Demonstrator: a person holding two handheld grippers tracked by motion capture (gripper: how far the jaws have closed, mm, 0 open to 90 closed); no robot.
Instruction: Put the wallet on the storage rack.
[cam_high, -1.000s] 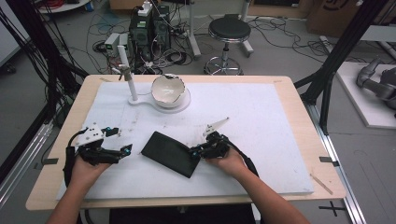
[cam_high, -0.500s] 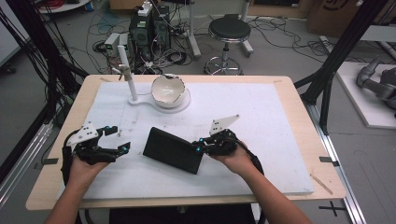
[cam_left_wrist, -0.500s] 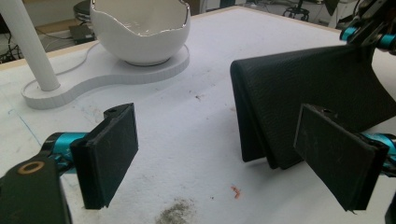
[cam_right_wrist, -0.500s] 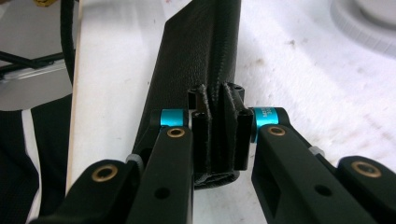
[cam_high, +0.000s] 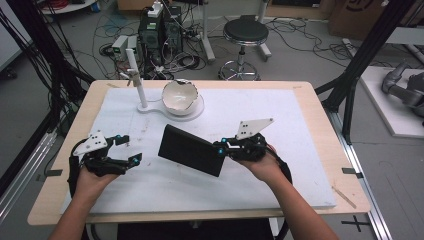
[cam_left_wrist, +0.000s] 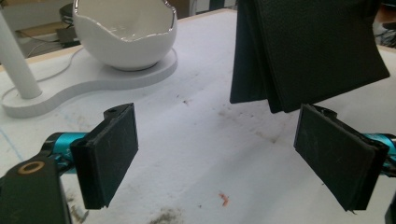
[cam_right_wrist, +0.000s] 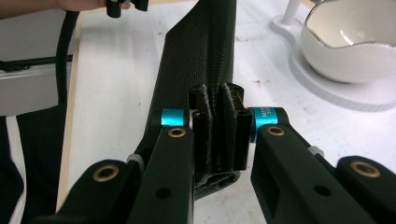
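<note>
A flat black folded case (cam_high: 192, 150) with a leather-like grain hangs tilted above the white mat. My right gripper (cam_high: 222, 150) is shut on its right edge. Its jaws have just been closing a little further on the case. In the right gripper view the case (cam_right_wrist: 196, 60) stands on edge between the pads of that gripper (cam_right_wrist: 217, 130). My left gripper (cam_high: 131, 149) rests low at the left of the mat, open and holding nothing. In the left gripper view the case (cam_left_wrist: 308, 51) hangs beyond the wide-apart pads of that gripper (cam_left_wrist: 224, 154).
A white egg-shaped bowl (cam_high: 179, 95) sits on a white base with an upright post (cam_high: 136, 75) at the back of the mat (cam_high: 290, 125). Beyond the wooden table's far edge are a stool (cam_high: 245, 32) and cables on the floor.
My right gripper has risen with the black case, lifting it off the mat and tipping it up. The left gripper has kept its place.
</note>
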